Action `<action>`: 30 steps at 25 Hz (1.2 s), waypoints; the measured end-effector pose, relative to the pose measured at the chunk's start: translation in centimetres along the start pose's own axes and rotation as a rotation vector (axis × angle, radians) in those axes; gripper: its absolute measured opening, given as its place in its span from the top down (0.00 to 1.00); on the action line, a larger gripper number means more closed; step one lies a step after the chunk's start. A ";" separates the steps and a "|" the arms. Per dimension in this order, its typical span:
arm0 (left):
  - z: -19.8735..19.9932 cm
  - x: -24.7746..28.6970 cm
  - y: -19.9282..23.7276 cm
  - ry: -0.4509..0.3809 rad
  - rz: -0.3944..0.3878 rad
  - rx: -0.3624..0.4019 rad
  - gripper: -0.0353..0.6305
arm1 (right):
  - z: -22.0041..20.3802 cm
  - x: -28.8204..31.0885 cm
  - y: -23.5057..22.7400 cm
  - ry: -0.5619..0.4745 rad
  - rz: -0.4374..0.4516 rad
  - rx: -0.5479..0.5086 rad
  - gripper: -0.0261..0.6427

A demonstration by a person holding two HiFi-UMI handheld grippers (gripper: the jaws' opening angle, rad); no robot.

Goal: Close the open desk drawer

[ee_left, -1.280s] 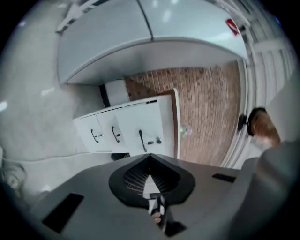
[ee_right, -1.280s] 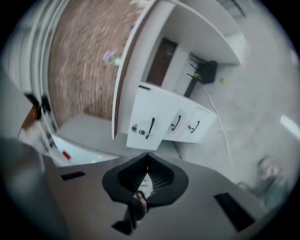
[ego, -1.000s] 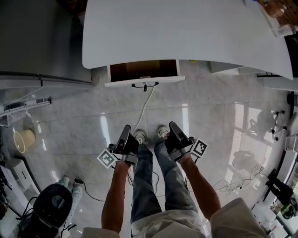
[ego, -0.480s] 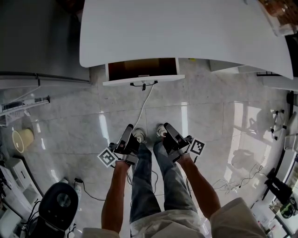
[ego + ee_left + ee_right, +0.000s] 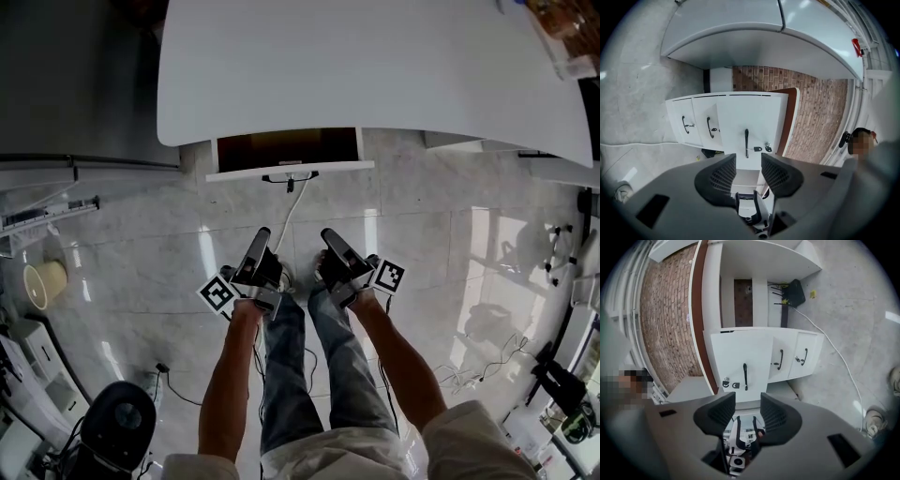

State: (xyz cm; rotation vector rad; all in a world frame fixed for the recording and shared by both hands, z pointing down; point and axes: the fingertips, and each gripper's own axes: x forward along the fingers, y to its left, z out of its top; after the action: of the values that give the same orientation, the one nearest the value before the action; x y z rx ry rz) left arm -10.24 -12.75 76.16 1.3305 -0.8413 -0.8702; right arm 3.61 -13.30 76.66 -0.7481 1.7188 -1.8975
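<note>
White desk (image 5: pixel 375 66) fills the far side of the head view. The drawer (image 5: pixel 281 148) juts out from under its near edge, left of centre, with its brown inside showing and its white front facing the person. A black handle (image 5: pixel 290 175) sits on that front, and a white cable (image 5: pixel 298 202) trails from below it across the grey floor (image 5: pixel 141 244) toward the person.

Both forearms (image 5: pixel 230 375) reach forward side by side over the legs. They hold the grippers level above the shoes (image 5: pixel 281 278), tips leaning slightly toward each other and aimed at the drawer, which lies well apart on the far side.

The left gripper (image 5: pixel 261 234) has just been opening. Its ribbed pads (image 5: pixel 723 174) stand wide apart with nothing between them, and the drawer front shows far off through the gap. The right gripper (image 5: pixel 330 236) has also just spread and then eased in a little. Its pads (image 5: pixel 774 414) are likewise apart and bare, framing the same front and handle beyond.
</note>
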 end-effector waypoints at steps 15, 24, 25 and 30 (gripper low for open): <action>4.3 9.3 -0.2 0.033 0.005 0.050 0.69 | 5.7 9.5 0.8 0.007 0.003 -0.073 0.76; 4.1 9.5 -0.1 0.062 0.025 0.095 0.87 | 5.9 10.3 1.4 -0.017 0.023 -0.114 0.89; 4.0 9.5 0.0 0.061 0.033 0.095 0.87 | 5.9 10.2 1.4 -0.014 0.022 -0.119 0.89; 4.3 9.5 0.0 0.050 0.024 0.082 0.87 | 5.8 10.4 1.4 0.001 0.011 -0.130 0.89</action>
State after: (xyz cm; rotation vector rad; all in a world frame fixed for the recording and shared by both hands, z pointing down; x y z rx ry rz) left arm -9.86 -23.16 76.61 1.4056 -0.8602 -0.7878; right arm -0.19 -24.67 76.48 -0.7844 1.8575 -1.7922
